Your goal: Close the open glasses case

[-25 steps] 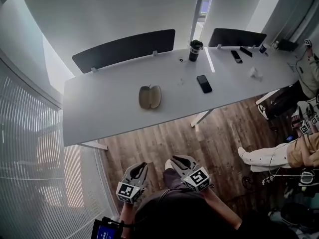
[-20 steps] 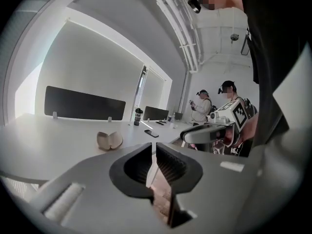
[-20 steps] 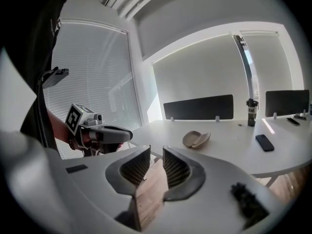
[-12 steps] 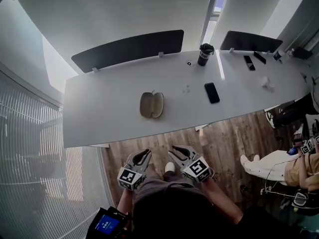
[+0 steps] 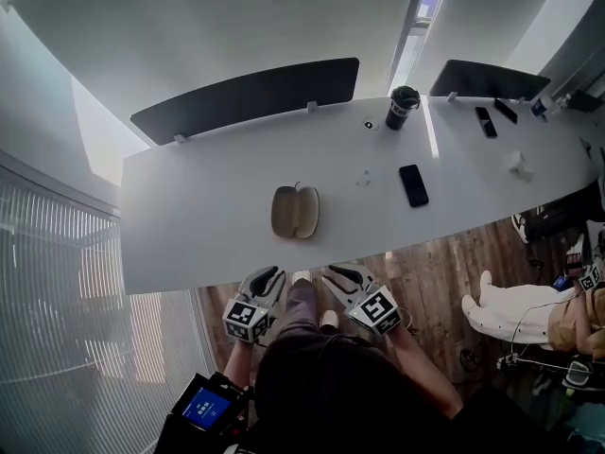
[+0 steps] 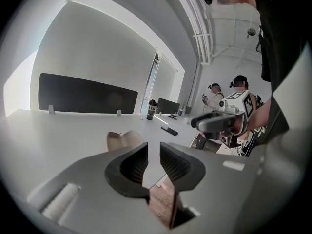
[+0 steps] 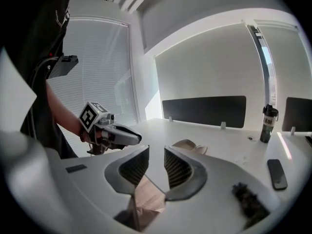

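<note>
Head view: the person's dark head and shoulders fill the bottom, hiding the arms and the backs of both claws. The left claw and right claw hover at the near edge of the white bench, both well short of the case. Their gaps are too small to read here. The case lies open near the middle of the bench, insides up, its two oval halves side by side. Each half's long axis, and the hinge between them, runs away from the person. A phone lies to the right, and a cup stands at the far edge.

Left gripper view: the left claw's jaws are slightly apart and opening, with nothing between them. Only the top of the case shows above the left jaw. The rest is hidden behind it. The right claw juts in from the right.

Right gripper view: the right claw's jaws stand a narrow gap apart, holding and touching nothing. The case peeks over the right jaw, its lower part cut off. The left claw shows at the left.
</note>
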Demonstrator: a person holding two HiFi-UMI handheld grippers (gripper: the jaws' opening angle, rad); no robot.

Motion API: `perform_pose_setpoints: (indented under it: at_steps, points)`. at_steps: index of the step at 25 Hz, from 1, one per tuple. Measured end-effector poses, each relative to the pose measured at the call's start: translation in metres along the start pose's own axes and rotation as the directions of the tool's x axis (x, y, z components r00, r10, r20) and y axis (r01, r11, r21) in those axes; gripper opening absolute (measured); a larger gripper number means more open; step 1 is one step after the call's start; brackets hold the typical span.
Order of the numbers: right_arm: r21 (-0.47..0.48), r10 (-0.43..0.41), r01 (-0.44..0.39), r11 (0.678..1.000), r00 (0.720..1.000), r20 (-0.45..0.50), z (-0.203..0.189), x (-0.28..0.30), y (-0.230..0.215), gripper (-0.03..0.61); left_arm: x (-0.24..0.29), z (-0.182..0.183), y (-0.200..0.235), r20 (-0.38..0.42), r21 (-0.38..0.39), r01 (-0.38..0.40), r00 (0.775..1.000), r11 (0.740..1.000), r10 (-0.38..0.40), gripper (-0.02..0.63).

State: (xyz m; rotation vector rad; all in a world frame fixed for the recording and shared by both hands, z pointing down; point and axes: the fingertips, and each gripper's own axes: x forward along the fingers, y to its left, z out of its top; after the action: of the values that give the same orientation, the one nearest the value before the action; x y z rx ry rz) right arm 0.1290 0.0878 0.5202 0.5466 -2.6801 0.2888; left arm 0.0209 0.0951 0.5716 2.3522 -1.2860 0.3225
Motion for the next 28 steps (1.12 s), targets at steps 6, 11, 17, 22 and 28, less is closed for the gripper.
perform_pose_setpoints:
  at_steps: [6, 11, 17, 22, 28]
  points:
    - [0.032, -0.063, 0.066, 0.997, 0.994, -0.085, 0.011, 0.033, -0.044, 0.092, 0.048, 0.021, 0.061, -0.024, -0.085, 0.019, 0.999, 0.996, -0.021, 0.135]
    - [0.046, -0.104, 0.109, 0.993, 0.989, -0.102, 0.022, 0.064, -0.07, 0.092, 0.075, 0.006, 0.106, -0.14, 0.154, 0.042, 0.99, 0.987, -0.02, 0.163]
    - [0.048, -0.145, 0.152, 0.987, 0.982, -0.119, 0.033, 0.085, -0.096, 0.092, 0.1, -0.009, 0.121, -0.322, 0.581, 0.286, 0.94, 0.762, -0.108, 0.186]
    - [0.101, -0.131, 0.142, 0.985, 0.985, -0.113, 0.017, 0.094, -0.1, 0.092, 0.115, -0.006, 0.133, -0.344, 0.473, 0.37, 0.913, 0.799, -0.219, 0.264]
    - [0.147, -0.105, 0.122, 0.982, 0.988, -0.117, 0.011, 0.099, -0.103, 0.092, 0.129, -0.013, 0.131, -0.362, 0.451, 0.398, 0.9, 0.799, -0.245, 0.313]
